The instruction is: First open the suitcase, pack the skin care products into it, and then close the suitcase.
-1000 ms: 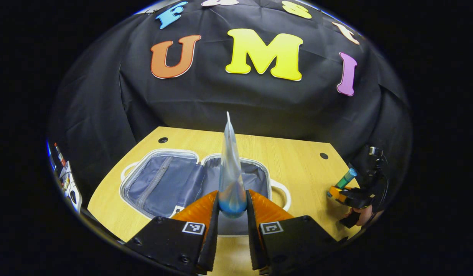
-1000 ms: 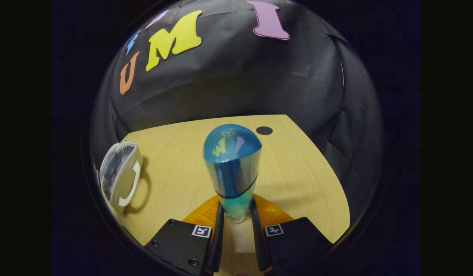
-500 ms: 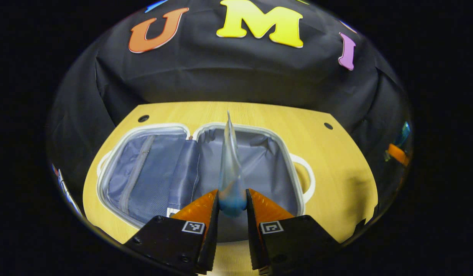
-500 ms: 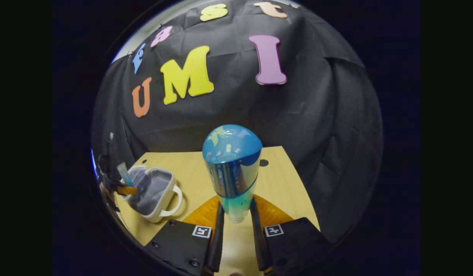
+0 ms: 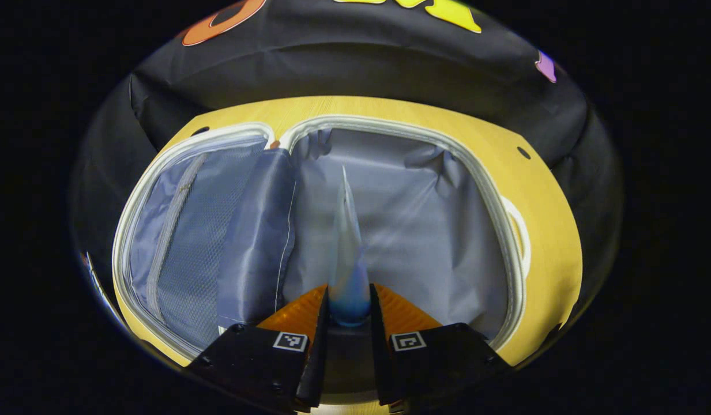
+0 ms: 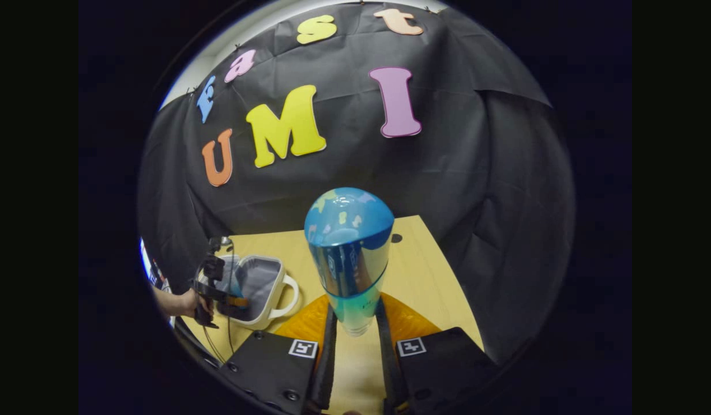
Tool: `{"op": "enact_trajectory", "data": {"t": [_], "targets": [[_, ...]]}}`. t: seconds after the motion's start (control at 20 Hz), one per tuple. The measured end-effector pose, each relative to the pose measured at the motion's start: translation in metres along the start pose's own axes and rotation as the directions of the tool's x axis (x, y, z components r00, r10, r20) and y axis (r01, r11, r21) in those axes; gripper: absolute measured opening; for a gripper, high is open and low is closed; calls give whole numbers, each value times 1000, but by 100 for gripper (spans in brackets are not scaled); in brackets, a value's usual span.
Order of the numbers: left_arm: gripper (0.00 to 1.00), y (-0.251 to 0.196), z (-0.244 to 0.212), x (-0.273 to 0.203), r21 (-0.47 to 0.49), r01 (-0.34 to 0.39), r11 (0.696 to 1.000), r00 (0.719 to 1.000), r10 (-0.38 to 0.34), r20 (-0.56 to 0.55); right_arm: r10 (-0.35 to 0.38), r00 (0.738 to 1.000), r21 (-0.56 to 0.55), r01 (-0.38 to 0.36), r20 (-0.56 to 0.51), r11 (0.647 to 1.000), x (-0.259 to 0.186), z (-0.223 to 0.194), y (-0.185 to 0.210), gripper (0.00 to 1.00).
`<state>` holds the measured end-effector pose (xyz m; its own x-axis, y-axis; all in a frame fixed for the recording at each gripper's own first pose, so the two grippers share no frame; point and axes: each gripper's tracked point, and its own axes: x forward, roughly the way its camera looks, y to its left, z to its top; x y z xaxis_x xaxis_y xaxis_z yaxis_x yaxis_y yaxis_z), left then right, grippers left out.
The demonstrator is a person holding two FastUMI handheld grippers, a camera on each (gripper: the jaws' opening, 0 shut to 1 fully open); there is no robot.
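While the suitcase [image 5: 424, 190] lies open on the bench [image 5: 545, 230], the left gripper [image 5: 348, 302] pinches a tube [image 5: 346, 253] above its lining. The right gripper [image 6: 355, 323] pinches a blue bottle [image 6: 349, 253].

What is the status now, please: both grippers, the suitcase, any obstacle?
Left gripper shut on tube, over open suitcase, right half. Right gripper shut on blue bottle, above table. Nothing in the way.

In the left gripper view, the open suitcase [image 5: 505, 230] offers bare lining from 12 to 2 o'clock; a loose fabric divider [image 5: 257, 230] bulges at 10 o'clock, and its rim rings the space.
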<state>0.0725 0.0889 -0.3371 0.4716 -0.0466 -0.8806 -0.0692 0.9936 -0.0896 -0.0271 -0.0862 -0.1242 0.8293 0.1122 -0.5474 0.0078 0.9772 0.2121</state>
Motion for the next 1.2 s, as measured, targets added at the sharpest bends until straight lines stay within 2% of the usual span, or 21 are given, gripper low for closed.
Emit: {"op": "enact_trajectory", "data": {"t": [0.05,0.1,0.15,0.2,0.25,0.3,0.35,0.45,0.5,0.6,0.65,0.7,0.75,0.8,0.9,1.05,1.1,1.15,1.2], "targets": [[40,0,5,6,5,-1,1000,1000,1,7,4,1000,0,-4,-5,1000,0,-2,3,30],[47,0,4,8,11,-3,1000,1000,3,-7,8,1000,0,-8,-9,1000,-1,-3,7,33],[41,-1,1,9,12,-11,1000,1000,11,-27,16,1000,-2,-16,-10,1000,-1,-2,11,30],[48,0,-1,9,16,-18,1000,999,19,-36,24,1000,-7,-24,-12,1000,-1,-2,16,33],[42,1,2,10,25,-26,999,999,27,-33,34,999,-14,-34,-12,999,-3,-2,20,33],[49,0,0,11,32,-36,999,998,37,-44,41,999,-18,-41,-14,999,-2,0,23,33],[42,0,0,12,34,-46,998,998,48,-50,48,999,-24,-48,-15,999,-1,0,27,33],[43,-1,0,11,39,-57,998,997,59,-51,64,998,-41,-64,-18,997,0,1,36,33],[44,-1,0,11,38,-63,997,997,65,-51,76,997,-50,-78,-24,996,1,1,42,30],[46,-1,0,9,26,-61,998,997,62,-49,105,993,-68,-109,-50,992,2,-6,55,33],[48,-4,0,7,12,-47,999,998,47,-45,121,991,-75,-126,-64,989,4,-10,62,33],[57,-8,1,1,-6,-32,999,999,31,-32,139,988,-83,-145,-74,986,6,-12,71,31],[50,-10,3,-6,-16,-19,1000,1000,18,-18,156,984,-92,-163,-83,982,8,-14,80,33],[64,-13,5,-13,-20,0,1000,1000,0,2,175,981,-103,-184,-90,978,11,-15,92,31],[91,-12,11,-32,-34,14,999,999,-12,49,217,970,-124,-230,-108,965,21,-18,117,33],[91,2,17,-79,-83,15,996,987,-1,163,284,947,-148,-305,-151,941,46,-21,166,30],[92,16,19,-96,-103,-21,994,975,43,219,303,937,-144,-328,-173,934,60,-24,185,33],[98,34,14,-111,-112,-57,992,966,83,245,322,926,-136,-351,-199,926,71,-31,204,33],[99,48,6,-125,-119,-73,990,961,101,256,335,915,-126,-369,-226,921,84,-39,223,33]]}}
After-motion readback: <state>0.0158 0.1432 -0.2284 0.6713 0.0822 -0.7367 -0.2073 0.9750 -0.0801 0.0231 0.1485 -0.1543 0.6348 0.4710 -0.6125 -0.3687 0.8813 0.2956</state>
